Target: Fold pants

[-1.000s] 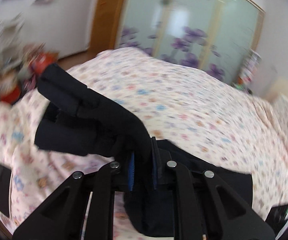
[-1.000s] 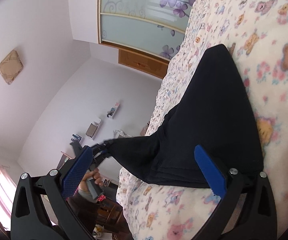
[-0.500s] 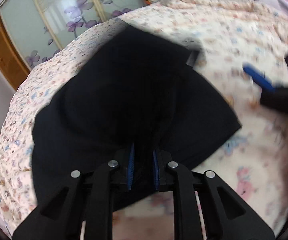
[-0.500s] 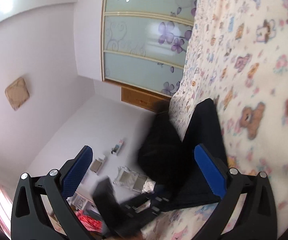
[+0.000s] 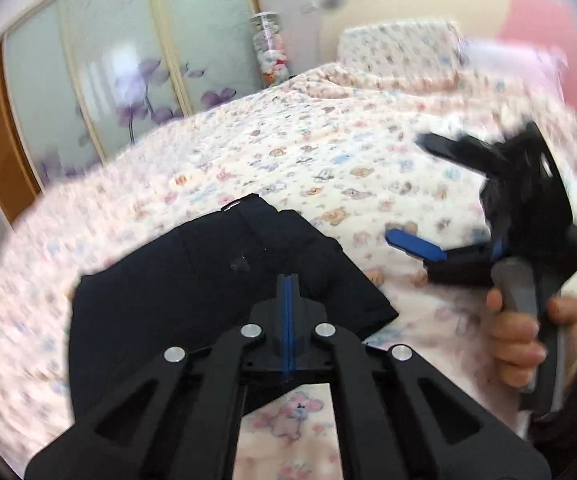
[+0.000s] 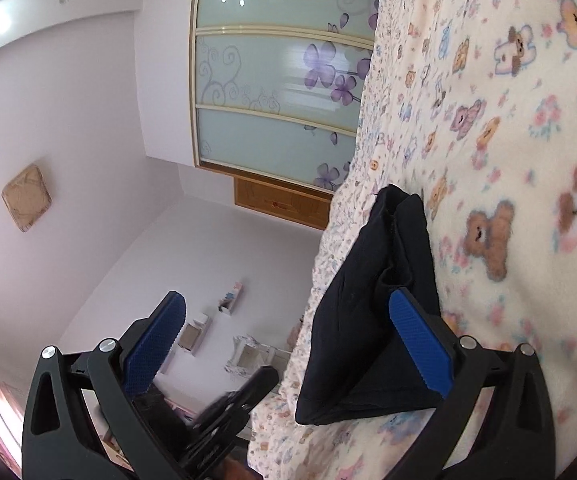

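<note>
The black pants (image 5: 216,280) lie folded in a compact pile on the teddy-bear bedspread (image 5: 328,152). My left gripper (image 5: 287,284) hovers just over the pile's near edge, its jaws closing pad against pad, with no cloth between them. In the left wrist view my right gripper (image 5: 428,196) is off to the right above the bedspread, open and empty, with a hand (image 5: 516,336) on its handle. The right wrist view shows the pants (image 6: 368,300) at the bed's edge, behind the right gripper (image 6: 288,298) and its wide-apart blue pads (image 6: 420,344). The blurred left gripper (image 6: 228,412) shows low in that view.
Frosted sliding wardrobe doors (image 5: 128,60) with purple flowers stand beyond the bed, beside a wooden door (image 5: 0,152). A pillow (image 5: 396,52) lies at the head of the bed, and a tall jar (image 5: 272,48) stands near it. Shelves (image 6: 232,292) hang on the far wall.
My left gripper swung the held end of the pants over onto the rest, let the cloth go and closed empty. The right gripper stayed open and hardly moved.
</note>
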{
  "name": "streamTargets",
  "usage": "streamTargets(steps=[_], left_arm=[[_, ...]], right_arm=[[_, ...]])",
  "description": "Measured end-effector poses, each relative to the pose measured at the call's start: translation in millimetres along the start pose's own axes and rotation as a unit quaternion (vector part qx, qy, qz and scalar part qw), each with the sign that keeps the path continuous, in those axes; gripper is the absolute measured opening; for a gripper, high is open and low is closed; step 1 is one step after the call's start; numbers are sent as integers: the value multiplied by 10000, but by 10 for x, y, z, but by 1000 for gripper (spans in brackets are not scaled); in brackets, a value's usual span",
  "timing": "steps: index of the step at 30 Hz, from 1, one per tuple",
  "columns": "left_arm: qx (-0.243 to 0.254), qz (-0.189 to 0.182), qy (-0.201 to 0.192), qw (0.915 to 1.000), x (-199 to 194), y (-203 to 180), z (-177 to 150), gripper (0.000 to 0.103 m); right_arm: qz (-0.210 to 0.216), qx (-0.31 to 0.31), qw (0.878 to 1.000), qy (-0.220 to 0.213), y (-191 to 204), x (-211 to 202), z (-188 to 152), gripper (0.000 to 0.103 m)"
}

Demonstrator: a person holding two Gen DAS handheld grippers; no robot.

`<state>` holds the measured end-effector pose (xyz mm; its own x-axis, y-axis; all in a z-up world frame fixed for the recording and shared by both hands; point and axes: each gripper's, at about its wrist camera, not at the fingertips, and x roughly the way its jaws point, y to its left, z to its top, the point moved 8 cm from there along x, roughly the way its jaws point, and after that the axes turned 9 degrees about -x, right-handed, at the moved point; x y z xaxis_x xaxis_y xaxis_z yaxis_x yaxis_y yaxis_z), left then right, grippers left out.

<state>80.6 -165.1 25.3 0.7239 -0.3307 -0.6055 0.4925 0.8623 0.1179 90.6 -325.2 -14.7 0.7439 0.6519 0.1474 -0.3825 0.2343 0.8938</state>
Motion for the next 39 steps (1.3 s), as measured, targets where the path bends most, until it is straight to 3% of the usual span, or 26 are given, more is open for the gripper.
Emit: streamTargets(steps=[3, 4, 5, 6, 9, 12, 14, 16, 18, 21, 25, 27, 28, 29, 32, 36, 39], left_arm=[[-627, -396, 499, 9960, 116, 49, -174, 11], [-984, -554, 559, 9920, 110, 121, -226, 38], [-1324, -607, 474, 9882, 73, 221, -273, 77], [-1490, -556, 340, 9867, 7, 276, -311, 88], [-2000, -281, -415, 9785, -278, 528, -488, 101], [-2263, 303, -893, 9695, -441, 800, -563, 101], [-2406, 926, -1080, 9601, -483, 975, -594, 101], [-2467, 1456, -1120, 9515, -510, 1064, -690, 101], [-2521, 1737, -1050, 9462, -531, 1187, -823, 101], [-2722, 1501, -1038, 9448, -575, 1270, -883, 101], [-3069, 1252, -1225, 9355, -645, 1377, -914, 101], [-3226, 1175, -1268, 9306, -656, 1419, -955, 101], [-3353, 1110, -1296, 9265, -685, 1459, -981, 101], [-3431, 1076, -1311, 9239, -674, 1480, -997, 101], [-3815, 985, -1372, 9088, -704, 1612, -1084, 101], [-4258, 885, -1301, 8910, -708, 1755, -1202, 101], [-4416, 856, -1233, 8846, -687, 1799, -1263, 101]], right_arm=[[42, -50, 9996, 261, 51, 114, -41, 102], [51, -63, 9991, 404, 70, 155, -65, 102], [-27, -89, 9983, 567, 78, 197, -95, 102], [-169, -140, 9966, 788, 82, 259, -138, 102], [-525, -360, 9915, 1133, 95, 387, -217, 102], [-1039, -523, 9833, 1400, 54, 535, -275, 101], [-1335, -506, 9775, 1551, -8, 611, -325, 98], [-1681, -517, 9708, 1629, -99, 660, -369, 97], [-1947, -557, 9666, 1571, -108, 673, -373, 94], [-2487, -599, 9547, 1522, -203, 755, -335, 84], [-2899, -517, 9451, 1420, -320, 841, -304, 79], [-3113, -678, 9385, 1333, -345, 879, -269, 67], [-3241, -757, 9339, 1306, -373, 867, -269, 55], [-3302, -802, 9319, 1266, -390, 844, -271, 52], [-3164, -891, 9382, 1086, -323, 780, -277, 36], [-3279, -1480, 9283, 943, -52, 824, -268, 33], [-3207, -1780, 9261, 886, 168, 852, -273, 31]])
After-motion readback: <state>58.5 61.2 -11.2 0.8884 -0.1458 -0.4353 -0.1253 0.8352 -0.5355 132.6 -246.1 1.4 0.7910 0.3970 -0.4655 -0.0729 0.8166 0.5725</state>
